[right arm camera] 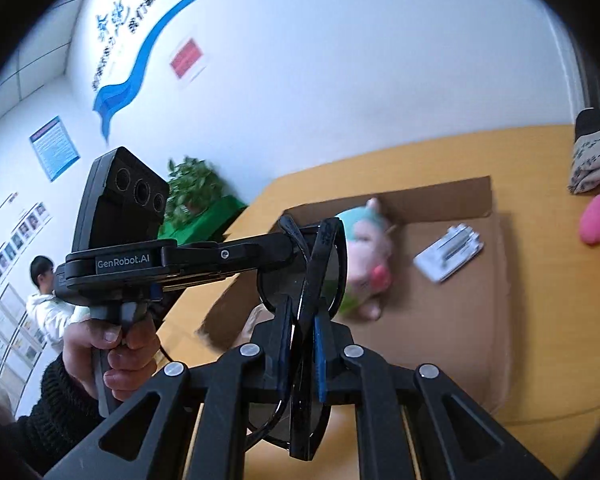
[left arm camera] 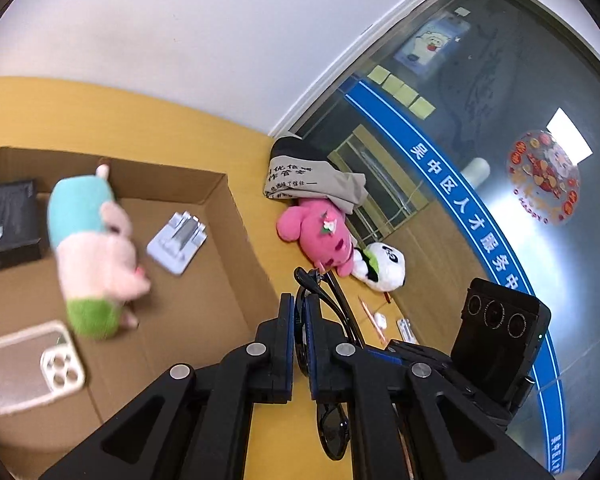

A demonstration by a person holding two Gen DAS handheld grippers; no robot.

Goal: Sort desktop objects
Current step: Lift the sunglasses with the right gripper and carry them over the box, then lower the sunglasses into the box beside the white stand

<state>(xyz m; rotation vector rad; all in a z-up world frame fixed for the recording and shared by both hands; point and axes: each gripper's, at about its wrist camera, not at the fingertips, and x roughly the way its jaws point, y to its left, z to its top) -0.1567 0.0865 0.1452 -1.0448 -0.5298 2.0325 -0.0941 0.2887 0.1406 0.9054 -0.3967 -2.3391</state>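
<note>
**Two grippers on one pair of sunglasses, above the box edge**

Both tools meet on the same object. We see the left gripper [left arm camera: 299, 320] closed on the dark sunglasses [left arm camera: 334, 426], its blue-lined jaws pressed against the folded frame; one lens hangs below the jaws and the temples project beyond the fingertips. From the right wrist view, the right gripper [right arm camera: 303, 320] likewise clamps the sunglasses [right arm camera: 300, 276], while the left tool, gripped by the person's hand [right arm camera: 112, 344], reaches in from the side and meets the frame at its far end. We judge this to be a handover or a shared carry; which tool is to let go we cannot tell.

Just beyond the jaws lies the cardboard box [left arm camera: 236, 216] on the yellow desk [left arm camera: 260, 152]. Inside it we count a pastel plush toy [left arm camera: 96, 248], a phone case [left arm camera: 28, 364], a black carton [left arm camera: 8, 220] and a pale blue card of small items [left arm camera: 178, 242].

Outside the box, near the glass partition, a pink plush [left arm camera: 320, 232], a panda plush [left arm camera: 384, 268] and a printed cloth bundle [left arm camera: 304, 176] remain, with a few small items we cannot identify beside them. We therefore judge the sorting partly complete: several items are boxed, the sunglasses are in transit, and at least three desk items are left.
</note>
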